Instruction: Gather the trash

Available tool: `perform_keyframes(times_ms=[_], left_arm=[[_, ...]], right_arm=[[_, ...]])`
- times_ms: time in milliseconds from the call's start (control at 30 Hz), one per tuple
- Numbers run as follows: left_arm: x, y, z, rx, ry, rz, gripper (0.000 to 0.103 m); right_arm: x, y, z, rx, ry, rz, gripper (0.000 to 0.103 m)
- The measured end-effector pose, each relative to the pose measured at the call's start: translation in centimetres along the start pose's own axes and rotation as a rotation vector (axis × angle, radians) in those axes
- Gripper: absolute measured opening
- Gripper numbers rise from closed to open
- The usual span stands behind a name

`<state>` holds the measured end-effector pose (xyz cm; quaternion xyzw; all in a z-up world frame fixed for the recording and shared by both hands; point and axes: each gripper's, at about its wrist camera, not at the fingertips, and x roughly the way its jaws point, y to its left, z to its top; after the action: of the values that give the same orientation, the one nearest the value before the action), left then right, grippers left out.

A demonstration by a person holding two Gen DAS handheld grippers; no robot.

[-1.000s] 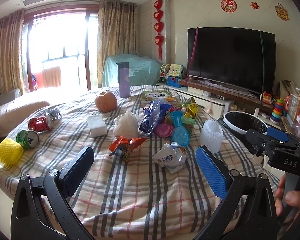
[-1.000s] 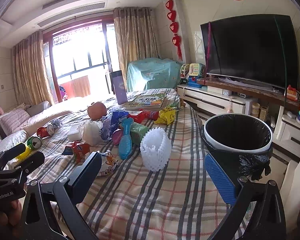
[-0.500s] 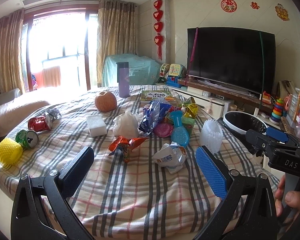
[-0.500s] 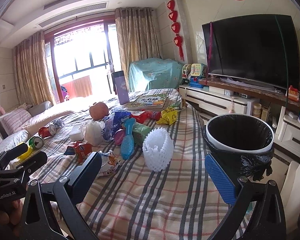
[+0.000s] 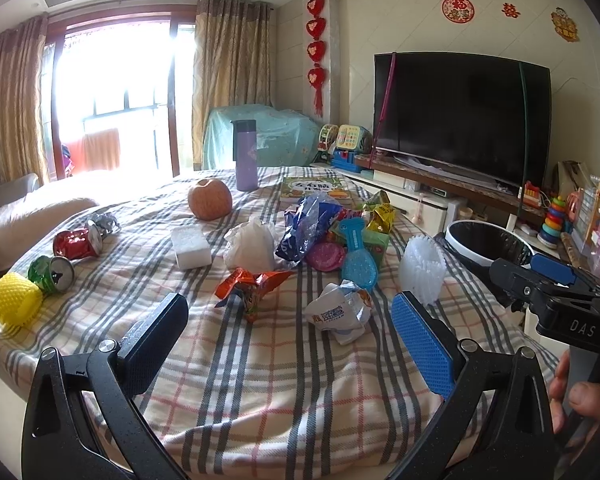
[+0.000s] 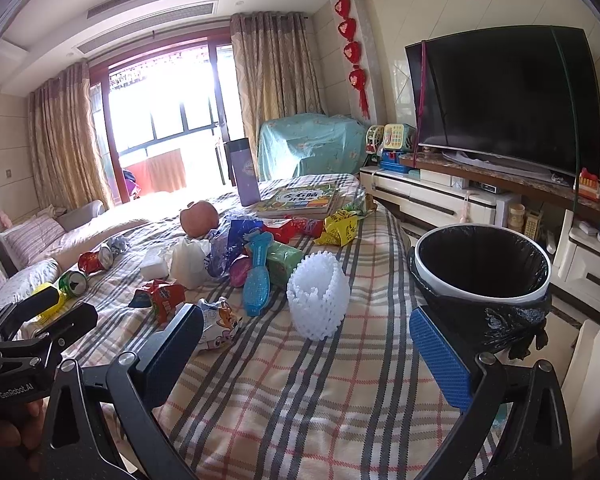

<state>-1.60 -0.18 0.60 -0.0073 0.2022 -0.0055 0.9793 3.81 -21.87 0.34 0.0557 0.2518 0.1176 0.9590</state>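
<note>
Since nothing has been picked up yet, the first job is to choose one piece of trash and get it into the bin. The bin has a black bag in it and stands just past the right edge of the table, which wears a checked cloth.

The trash lies spread over that cloth. Nearest the left gripper is a crumpled white wrapper, with an orange snack wrapper beside it. A white foam fruit net stands near the right gripper, close to the bin. Farther back sit a white plastic bag, a blue bag, a red can, a green can and a yellow foam net.

A good start, I think, is the foam net for the right gripper, because the trip to the bin is short. Come down over it gently and squeeze softly, as it is squashy. The apple, the book and the purple bottle may not be trash, so leave them.

Both grippers hang low over the near edge of the table, pointing across it. Their tongs are wide apart and hold nothing. A hand holds the right one's handle.
</note>
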Motion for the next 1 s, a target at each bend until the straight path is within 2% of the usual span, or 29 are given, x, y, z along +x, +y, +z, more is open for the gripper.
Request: perform_keyframes(times_ms=[533,1000], left_arm=[[0.3,0.1,-0.5,-0.004,0.01,-0.008,0.103],[2.5,0.3,-1.0,-0.017,0.089,-0.046,0.103]], right_arm=[[0.0,0.1,-0.2,0.003,0.003,0.0,0.103],[1.9,-0.6,-0.4,0.012,0.065,0.016,0.103]])
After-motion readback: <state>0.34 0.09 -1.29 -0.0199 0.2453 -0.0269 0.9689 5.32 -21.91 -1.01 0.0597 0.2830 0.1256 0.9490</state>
